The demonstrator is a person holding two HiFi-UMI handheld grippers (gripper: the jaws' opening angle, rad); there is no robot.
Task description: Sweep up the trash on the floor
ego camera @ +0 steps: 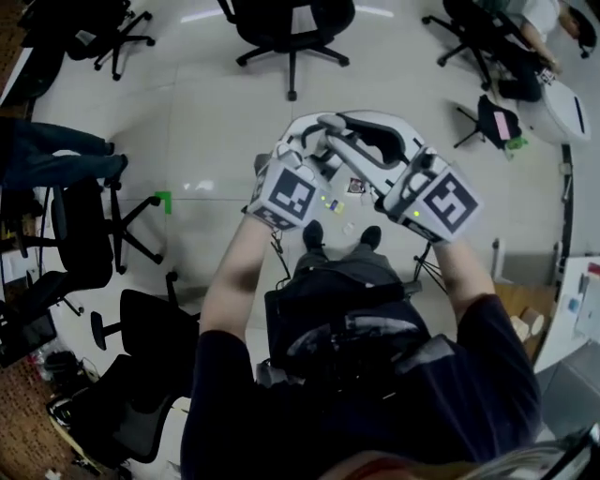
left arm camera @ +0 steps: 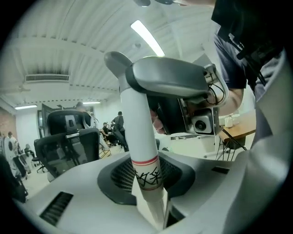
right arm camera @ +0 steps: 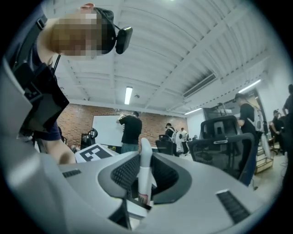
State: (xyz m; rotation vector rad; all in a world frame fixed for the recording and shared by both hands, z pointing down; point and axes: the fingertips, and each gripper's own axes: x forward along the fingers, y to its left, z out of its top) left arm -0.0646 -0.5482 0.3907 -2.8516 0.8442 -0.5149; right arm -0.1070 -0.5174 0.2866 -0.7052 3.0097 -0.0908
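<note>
Although only small scraps can be made out, the trash [ego camera: 354, 186] is seen lying on the pale floor [ego camera: 216, 112] just ahead of the person's shoes [ego camera: 314, 234], in the gap that shows between the two raised tools in the head view. A white handle [left arm camera: 137, 128] with a red band and black marks is clamped between the jaws of the left gripper [left arm camera: 153, 208]. It runs up and away from them, towards a grey housing [left arm camera: 169, 77] that carries a small camera [left arm camera: 201, 123]. The right gripper [right arm camera: 139, 201] is closed on a white rod [right arm camera: 144, 169], whose rounded end stands just beyond its jaws. Whether rod and handle are one piece cannot be told. In the head view the left marker cube [ego camera: 291, 197] and the right marker cube [ego camera: 441, 202] are held side by side above the shoes. Black office chairs [ego camera: 291, 28] are set round the open floor, and a green mark [ego camera: 163, 201] is seen on it to the left. In the right gripper view a whiteboard [right arm camera: 106, 130] is shown against a brick wall [right arm camera: 78, 121], with a standing person [right arm camera: 131, 130] at it.
</note>
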